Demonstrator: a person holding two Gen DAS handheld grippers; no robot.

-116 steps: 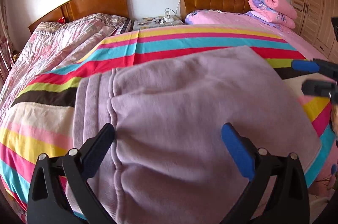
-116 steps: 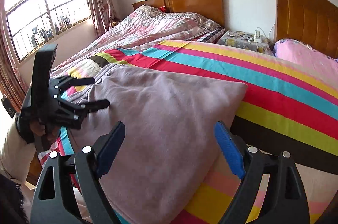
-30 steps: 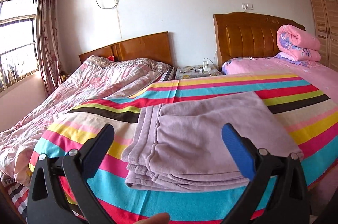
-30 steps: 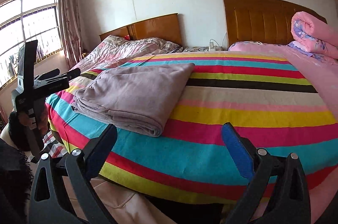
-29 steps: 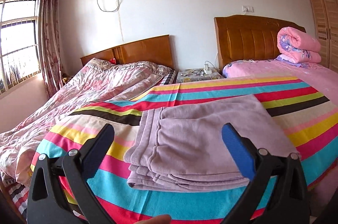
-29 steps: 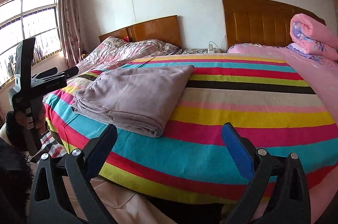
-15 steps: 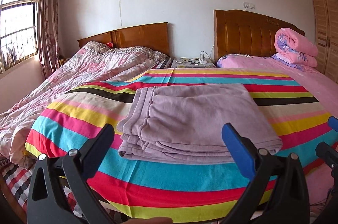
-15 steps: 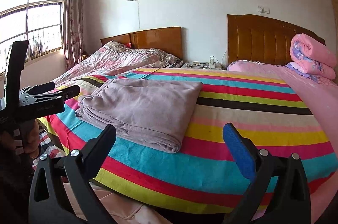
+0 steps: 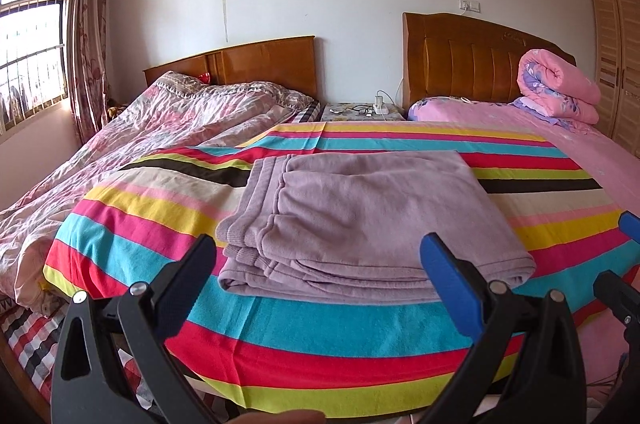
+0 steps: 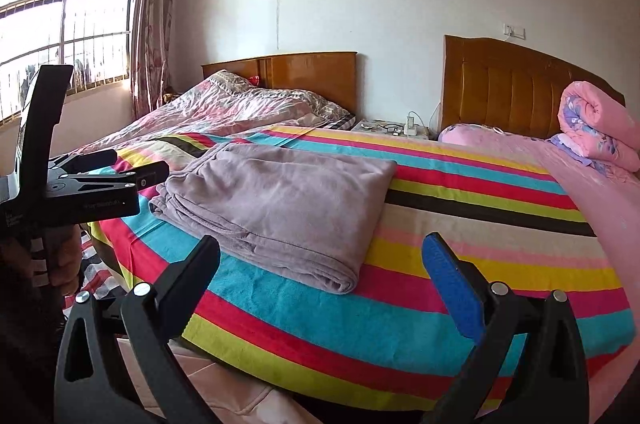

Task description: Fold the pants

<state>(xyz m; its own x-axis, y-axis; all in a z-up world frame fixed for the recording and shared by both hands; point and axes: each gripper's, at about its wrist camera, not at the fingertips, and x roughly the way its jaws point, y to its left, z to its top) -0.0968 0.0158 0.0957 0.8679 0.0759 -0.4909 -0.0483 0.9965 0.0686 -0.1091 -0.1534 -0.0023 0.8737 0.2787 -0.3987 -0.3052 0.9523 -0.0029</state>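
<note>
Lilac pants (image 9: pixel 360 220) lie folded into a flat stack near the front edge of the striped bedspread (image 9: pixel 304 328), also seen in the right wrist view as the pants (image 10: pixel 280 200). My left gripper (image 9: pixel 320 256) hovers open in front of the bed, short of the stack, holding nothing. My right gripper (image 10: pixel 322 256) is open too, off the bed's front edge, to the right of the pants. In the right wrist view the left gripper (image 10: pixel 132 168) shows at the left with a hand below it. The right gripper's fingers (image 9: pixel 616 292) show at the right edge of the left wrist view.
A second bed with a crumpled floral quilt (image 9: pixel 132 144) stands to the left. A nightstand (image 9: pixel 360 111) with cables sits between the wooden headboards. A rolled pink quilt (image 9: pixel 556 88) lies at the back right, a wardrobe (image 9: pixel 620 64) beyond it, a window (image 10: pixel 60 36) at left.
Both grippers have drawn back from the bed: the pants, which filled the views 3.9 s ago, now lie farther off as a folded stack. The views have kept shifting slightly in the last second.
</note>
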